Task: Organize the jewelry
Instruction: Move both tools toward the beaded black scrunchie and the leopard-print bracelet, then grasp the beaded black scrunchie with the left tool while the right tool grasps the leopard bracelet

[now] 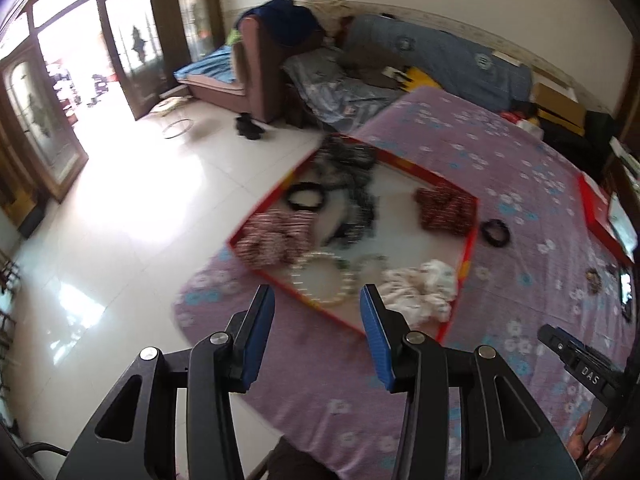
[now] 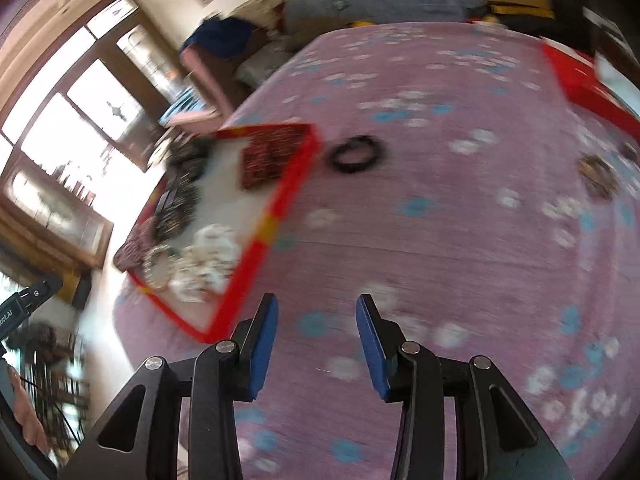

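Observation:
A red-rimmed tray (image 1: 470, 248) (image 2: 280, 204) lies on a purple flowered cloth (image 1: 500, 168) (image 2: 440, 208). It holds dark beaded strings (image 1: 352, 176), red-and-white beaded pieces (image 1: 276, 234), a dark red piece (image 1: 444, 208) (image 2: 272, 156), a pearl ring (image 1: 322, 280) and a white heap (image 1: 420, 284) (image 2: 208, 260). A black ring (image 1: 495, 232) (image 2: 356, 154) lies on the cloth just outside the tray. My left gripper (image 1: 318, 300) hangs open above the tray's near edge, nothing between its blue pads. My right gripper (image 2: 316, 308) is open over bare cloth, right of the tray.
A second red tray (image 1: 600, 216) (image 2: 580, 80) sits at the cloth's right side, with a small dark trinket (image 2: 598, 176) near it. White tiled floor (image 1: 140, 220) lies left of the table edge. A sofa (image 1: 256, 76) and piled bedding (image 1: 420, 56) stand behind. Both views are motion-blurred.

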Available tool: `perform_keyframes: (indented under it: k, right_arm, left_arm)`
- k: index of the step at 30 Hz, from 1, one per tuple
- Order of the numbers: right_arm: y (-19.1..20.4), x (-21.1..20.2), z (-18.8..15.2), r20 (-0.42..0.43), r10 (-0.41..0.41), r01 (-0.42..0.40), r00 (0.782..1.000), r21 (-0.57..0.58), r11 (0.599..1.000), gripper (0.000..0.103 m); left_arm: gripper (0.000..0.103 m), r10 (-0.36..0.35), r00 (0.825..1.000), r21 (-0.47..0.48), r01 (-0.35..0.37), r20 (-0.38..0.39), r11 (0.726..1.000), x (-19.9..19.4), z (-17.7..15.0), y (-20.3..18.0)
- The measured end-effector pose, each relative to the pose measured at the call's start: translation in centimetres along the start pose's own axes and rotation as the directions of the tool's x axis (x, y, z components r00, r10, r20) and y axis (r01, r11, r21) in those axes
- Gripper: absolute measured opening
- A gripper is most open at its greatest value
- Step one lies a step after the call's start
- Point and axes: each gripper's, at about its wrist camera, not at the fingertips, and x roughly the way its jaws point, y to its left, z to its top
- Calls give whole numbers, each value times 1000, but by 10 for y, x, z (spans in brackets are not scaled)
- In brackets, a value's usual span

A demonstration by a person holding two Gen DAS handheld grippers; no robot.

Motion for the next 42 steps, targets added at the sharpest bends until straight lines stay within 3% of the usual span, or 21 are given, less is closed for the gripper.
perform_keyframes:
  k: [5,10,20,23,27,34,39,40,42]
  right_arm:
    - [-61,-41,-21,64,-101,93,993,121,988,44]
    - [-121,-72,-49,67,-195,172,979,253,952,44]
    - [-178,-91,-56,64,-295,248,953,391,886,44]
    - [-180,-89,-41,75,-314,262,946,391,882,44]
    - [-187,-82,-8,96,-342,282,935,385,879,44]
    - [-219,-52,52,89,-389,322,917,409,854,44]
    - [-246,-28,74,50,-412,356,910,418,836,43]
    - [-253,-22,77,40,-412,358,910,425,831,43]
    - [-262,-15,82,25,-412,361,911,438,824,43]
  left_arm:
    - [43,-112,992,45,115,-65,992,30,3,-44]
    - [43,-233,965,104,246,-121,964,59,12,-104]
    - [43,-271,948,359,314,-165,879,126,55,-213]
    - [42,-259,949,428,312,-179,848,152,68,-234]
    - [33,-239,945,473,320,-224,821,188,75,-249]
    - [27,-223,936,501,336,-272,797,218,76,-256]
    - [27,-215,936,531,337,-279,777,226,74,-263]
    - [25,-218,934,532,342,-283,774,226,74,-264]
    - [12,-232,925,531,365,-301,765,226,73,-267]
